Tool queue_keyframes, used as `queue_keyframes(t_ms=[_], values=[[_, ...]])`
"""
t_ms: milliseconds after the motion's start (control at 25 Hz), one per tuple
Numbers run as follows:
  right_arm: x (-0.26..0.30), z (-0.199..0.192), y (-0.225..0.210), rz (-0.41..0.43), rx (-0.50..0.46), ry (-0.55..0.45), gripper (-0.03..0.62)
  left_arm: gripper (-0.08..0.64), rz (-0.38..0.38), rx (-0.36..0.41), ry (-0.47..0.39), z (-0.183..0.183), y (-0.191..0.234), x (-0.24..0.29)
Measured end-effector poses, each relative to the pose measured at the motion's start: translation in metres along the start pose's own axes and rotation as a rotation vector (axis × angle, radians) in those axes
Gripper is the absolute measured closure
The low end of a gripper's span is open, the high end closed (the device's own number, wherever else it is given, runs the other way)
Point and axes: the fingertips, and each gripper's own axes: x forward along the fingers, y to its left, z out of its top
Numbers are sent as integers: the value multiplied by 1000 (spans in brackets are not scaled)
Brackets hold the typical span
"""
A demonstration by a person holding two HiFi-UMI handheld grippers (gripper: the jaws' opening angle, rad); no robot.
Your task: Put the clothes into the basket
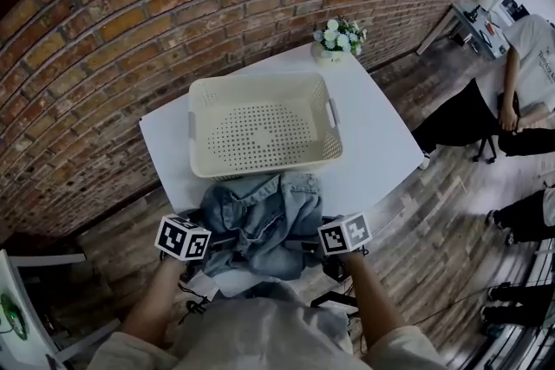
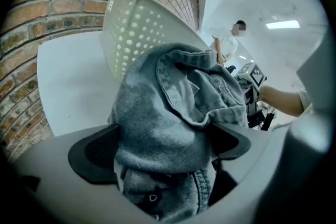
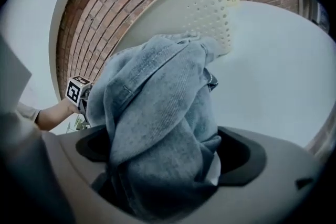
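A crumpled blue denim garment [image 1: 260,217] lies on the white table [image 1: 373,134] at its near edge, just in front of the empty cream perforated basket [image 1: 260,82]. My left gripper [image 1: 217,243] is at the garment's left side and my right gripper [image 1: 308,245] at its right. In the left gripper view the denim [image 2: 173,113] bulges between the wide-spread jaws of the left gripper [image 2: 163,144], with the basket [image 2: 131,34] behind it. The right gripper [image 3: 168,152] likewise has denim [image 3: 157,113] heaped between its wide jaws. Both stand open around the cloth.
A small pot of white flowers [image 1: 340,37] stands at the table's far right corner by the brick wall. A person [image 1: 520,74] sits to the right on the wooden floor area. A white shelf edge [image 1: 17,308] is at the lower left.
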Motion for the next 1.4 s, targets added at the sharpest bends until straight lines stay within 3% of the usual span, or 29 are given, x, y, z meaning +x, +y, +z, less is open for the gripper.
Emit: queue_keyframes(t_ms=[320, 520, 680, 800, 1120, 1400], values=[[13, 8, 13, 10, -43, 8, 18, 21, -21, 17, 48, 1, -8, 6], [16, 10, 20, 63, -43, 1, 38, 26, -53, 28, 66, 4, -23, 15], [17, 10, 25, 114, -26, 30, 84, 141, -174, 4, 66, 7, -45, 22], [16, 12, 30, 145, -23, 27, 113, 160, -205, -13, 29, 8, -48, 21], [9, 19, 41, 149, -45, -84, 178, 269, -171, -18, -92, 15, -51, 12], [-11, 16, 57, 136, -82, -166, 204, 325, -120, 95, -167, 26, -68, -6]])
